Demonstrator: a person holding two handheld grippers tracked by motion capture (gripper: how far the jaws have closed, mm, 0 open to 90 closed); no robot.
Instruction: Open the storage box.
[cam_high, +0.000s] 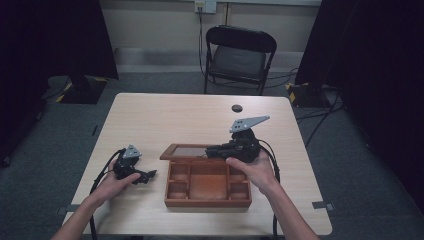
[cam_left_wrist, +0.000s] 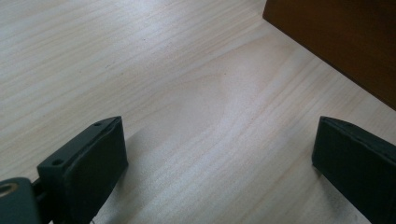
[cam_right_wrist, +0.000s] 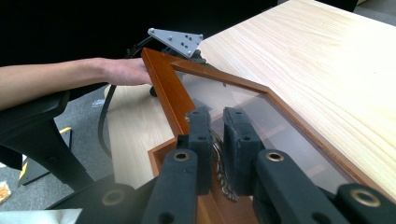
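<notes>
A brown wooden box (cam_high: 207, 202) with several open compartments sits at the table's front middle. Its glass-paned lid (cam_high: 186, 151) is raised and leans toward the back left. My right gripper (cam_high: 214, 150) is at the box's back edge, level with the lid, its jaws pointing left. In the right gripper view the right gripper (cam_right_wrist: 218, 116) is shut on a thin silver chain (cam_right_wrist: 220, 170), which dangles in front of the lid's glass (cam_right_wrist: 266, 126). My left gripper (cam_high: 146, 176) rests on the table left of the box. It stands open (cam_left_wrist: 219, 158) over bare wood, beside the box's wall (cam_left_wrist: 336, 42).
A small dark round grommet (cam_high: 236, 108) lies in the tabletop at the back centre. A black folding chair (cam_high: 239, 57) stands behind the table. Black curtains hang at both sides, and cables run on the grey floor.
</notes>
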